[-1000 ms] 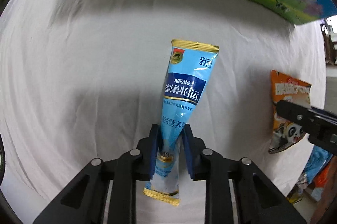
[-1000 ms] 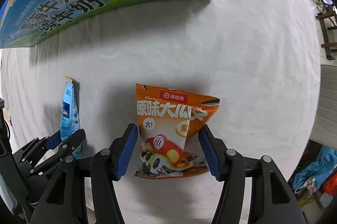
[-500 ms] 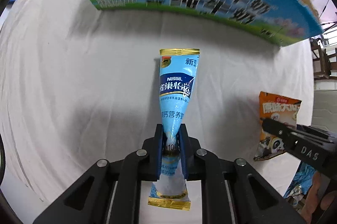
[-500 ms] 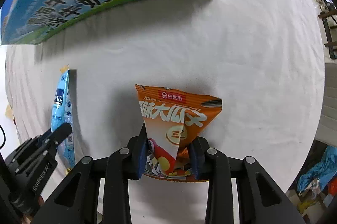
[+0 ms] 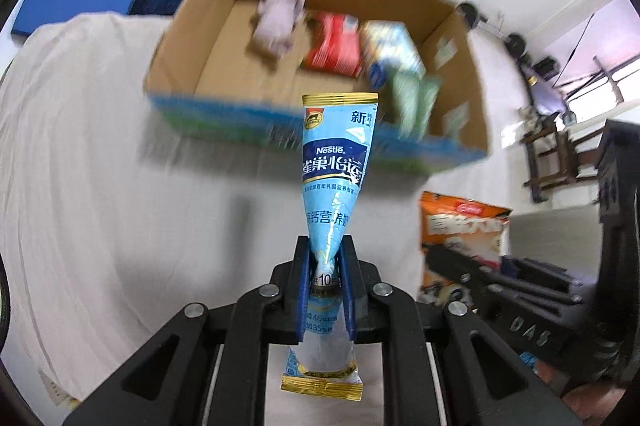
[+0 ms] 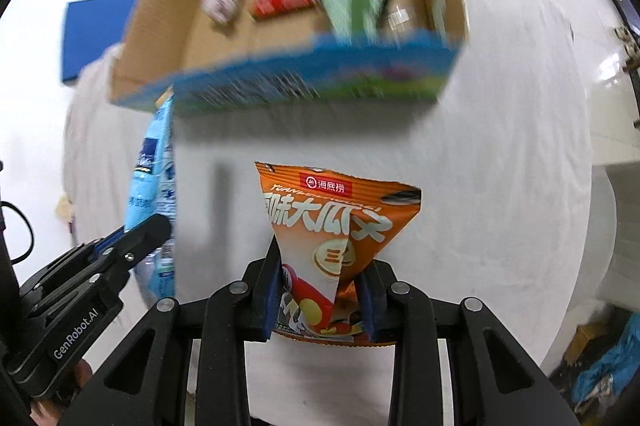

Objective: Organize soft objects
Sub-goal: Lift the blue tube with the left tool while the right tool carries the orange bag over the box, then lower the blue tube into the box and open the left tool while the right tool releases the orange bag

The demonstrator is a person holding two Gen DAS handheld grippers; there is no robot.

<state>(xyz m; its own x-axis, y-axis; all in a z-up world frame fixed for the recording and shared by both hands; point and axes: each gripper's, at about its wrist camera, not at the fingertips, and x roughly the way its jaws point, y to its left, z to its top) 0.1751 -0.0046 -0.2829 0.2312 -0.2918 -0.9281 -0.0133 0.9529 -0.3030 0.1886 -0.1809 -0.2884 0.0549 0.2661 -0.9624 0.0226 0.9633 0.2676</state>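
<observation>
The left tool (image 5: 326, 290) is clamping its blue pads tightly on the lower part of a long, glossy light-blue Nestle sachet (image 5: 336, 162), pinching the film into a narrow waist; the gold-edged ends are sticking out above and below the jaws. The sachet is hanging in the air, in front of the near wall of an open cardboard box (image 5: 440, 22).

The right tool (image 6: 320, 300) is squeezing a crinkly orange snack bag (image 6: 340, 218) near its bottom seam, so the foil is folding into a wedge that is fanning out toward the top. This bag too is being held clear of the white cloth (image 6: 500, 186) covering the desk, short of the box.

The box is standing on the cloth, brown corrugated inside and printed blue and green outside. Inside it are lying a pale lilac soft item (image 5: 280, 22), a red packet (image 5: 334, 46), a blue-and-white pack (image 5: 394, 46) and a green pouch (image 5: 412, 102); they are blurred, so their exact kinds are hard to tell.
</observation>
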